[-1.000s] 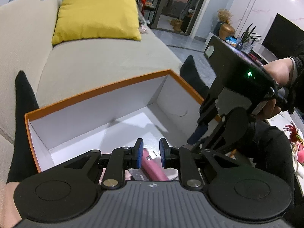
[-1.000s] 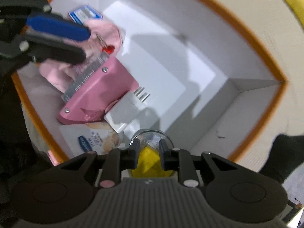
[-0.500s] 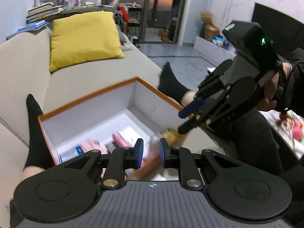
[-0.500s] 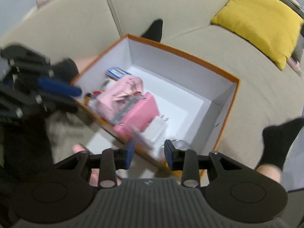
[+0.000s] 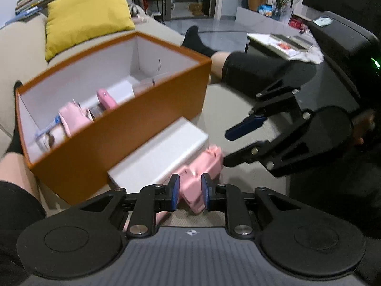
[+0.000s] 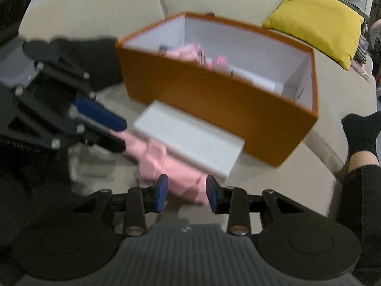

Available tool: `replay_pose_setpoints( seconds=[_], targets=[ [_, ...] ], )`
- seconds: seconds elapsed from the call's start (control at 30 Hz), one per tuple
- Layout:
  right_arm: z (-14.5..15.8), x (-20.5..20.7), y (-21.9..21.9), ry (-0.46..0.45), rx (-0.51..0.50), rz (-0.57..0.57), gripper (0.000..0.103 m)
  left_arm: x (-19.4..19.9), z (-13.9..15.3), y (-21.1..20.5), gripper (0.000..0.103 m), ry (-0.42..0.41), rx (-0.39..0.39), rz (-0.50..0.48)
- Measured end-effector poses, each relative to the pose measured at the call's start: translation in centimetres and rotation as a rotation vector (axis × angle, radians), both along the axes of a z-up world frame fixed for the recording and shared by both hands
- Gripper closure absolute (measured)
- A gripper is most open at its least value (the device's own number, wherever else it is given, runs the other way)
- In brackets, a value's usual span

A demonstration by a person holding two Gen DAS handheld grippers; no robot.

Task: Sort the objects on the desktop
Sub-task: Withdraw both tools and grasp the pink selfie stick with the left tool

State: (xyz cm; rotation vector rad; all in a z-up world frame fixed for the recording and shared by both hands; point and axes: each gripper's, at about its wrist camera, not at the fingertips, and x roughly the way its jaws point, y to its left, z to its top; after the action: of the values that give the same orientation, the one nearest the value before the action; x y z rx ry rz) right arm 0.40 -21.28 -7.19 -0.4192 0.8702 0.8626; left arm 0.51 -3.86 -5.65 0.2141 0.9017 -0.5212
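An orange box with a white inside stands on the beige sofa and holds pink things and a white block. In front of it lie a flat white box and a pink soft object. My left gripper hovers over the pink object. Its jaws are opening from a narrow gap, and the pads press on nothing. In the right wrist view the orange box, the white box and the pink object show again. My right gripper is open above the pink object.
A yellow cushion leans on the sofa back behind the box. A person's legs in black socks flank the box. A low table with books stands far right. Bare sofa seat lies right of the pink object.
Both grippers drew back out of the orange box to the white box and pink object in front. The right gripper let go of a clear jar with yellow contents and opened.
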Motion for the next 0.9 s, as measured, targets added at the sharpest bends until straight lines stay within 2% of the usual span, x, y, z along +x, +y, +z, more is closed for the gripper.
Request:
replay_pose_setpoints(
  seconds=[0.07, 0.13, 0.2, 0.37, 0.67, 0.73, 0.83, 0.9],
  targets=[
    [-1.1, 0.1, 0.0, 0.015, -0.068, -0.016, 0.065, 0.3, -0.8, -0.2, 0.073, -0.003, 0.006, 0.024],
    [-1.5, 0.4, -1.2, 0.056, -0.093, -0.04, 0.065, 0.6, -1.4, -0.3, 0.065, -0.015, 0.013, 0.035],
    [-2.1, 0.9, -2.5, 0.089, -0.097, -0.087, 0.065, 0.8, -2.0, -0.6, 0.051, -0.02, 0.031, 0.024],
    [-3.8, 1.3, -4.4, 0.163, -0.096, -0.152, 0.065, 0.8, -3.0, -1.3, 0.051, -0.013, 0.068, 0.006],
    [-3.3, 2.9, -3.5, 0.171, -0.067, -0.136, 0.065, 2.1, -4.0, -2.2, 0.051, 0.01, 0.089, -0.025],
    [-3.6, 3.4, -3.1, 0.177, -0.063, -0.135, 0.065, 2.2, -4.1, -2.5, 0.048, 0.011, 0.097, -0.034],
    [-3.7, 3.5, -2.9, 0.185, -0.053, -0.136, 0.065, 1.9, -4.4, -3.2, 0.044, -0.004, 0.141, -0.067],
    [-3.7, 3.5, -3.0, 0.185, -0.049, -0.132, 0.065, 1.4, -4.8, -3.8, 0.044, -0.028, 0.199, -0.095]
  ],
)
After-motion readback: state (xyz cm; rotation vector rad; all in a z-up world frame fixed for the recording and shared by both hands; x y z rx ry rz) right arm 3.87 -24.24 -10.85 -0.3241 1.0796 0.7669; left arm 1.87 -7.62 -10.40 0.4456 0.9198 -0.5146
